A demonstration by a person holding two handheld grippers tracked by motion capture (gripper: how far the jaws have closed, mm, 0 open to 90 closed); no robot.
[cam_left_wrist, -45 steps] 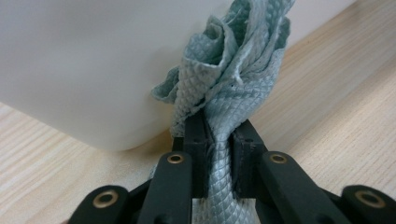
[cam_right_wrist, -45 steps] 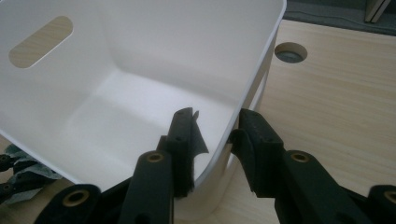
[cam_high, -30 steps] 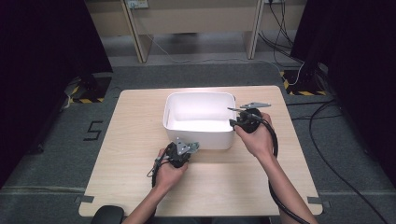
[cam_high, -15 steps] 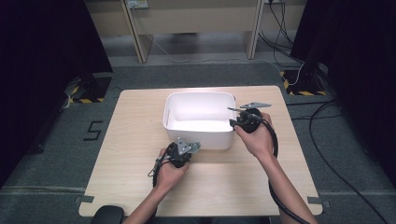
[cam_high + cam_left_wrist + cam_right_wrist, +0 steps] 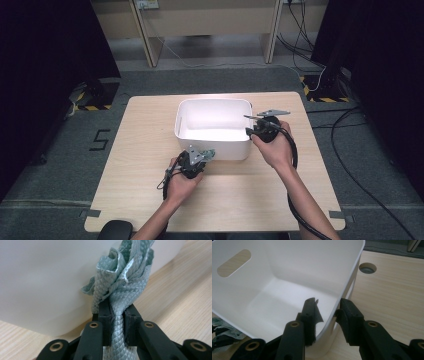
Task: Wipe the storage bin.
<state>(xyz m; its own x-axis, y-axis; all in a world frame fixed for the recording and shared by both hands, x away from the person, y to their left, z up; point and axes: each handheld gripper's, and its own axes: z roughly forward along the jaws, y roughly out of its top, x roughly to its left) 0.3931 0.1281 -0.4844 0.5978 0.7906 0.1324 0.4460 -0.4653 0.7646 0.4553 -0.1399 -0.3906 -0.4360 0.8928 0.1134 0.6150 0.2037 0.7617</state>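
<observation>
The person stood at the near edge of the wooden table (image 5: 150, 200), a gripper in each hand. The left gripper (image 5: 117, 315) had its jaws nearly shut, pinching a bunched pale green cloth (image 5: 125, 277) whose quilted folds fanned out above the pads, right against the near outer wall of the white tub (image 5: 212, 145). From above, that gripper (image 5: 200, 157) sat just at the tub's near left corner, the cloth outside the rim. The right gripper (image 5: 327, 312) straddled the tub's right wall near its front corner, one jaw inside and one outside, clamped on the thin rim. The tub (image 5: 274, 290) lay bare inside, a handle slot cut in its far wall. Wide bare tabletop spread to the left and along the near edge; a round cable hole (image 5: 367, 268) lay past the tub.
</observation>
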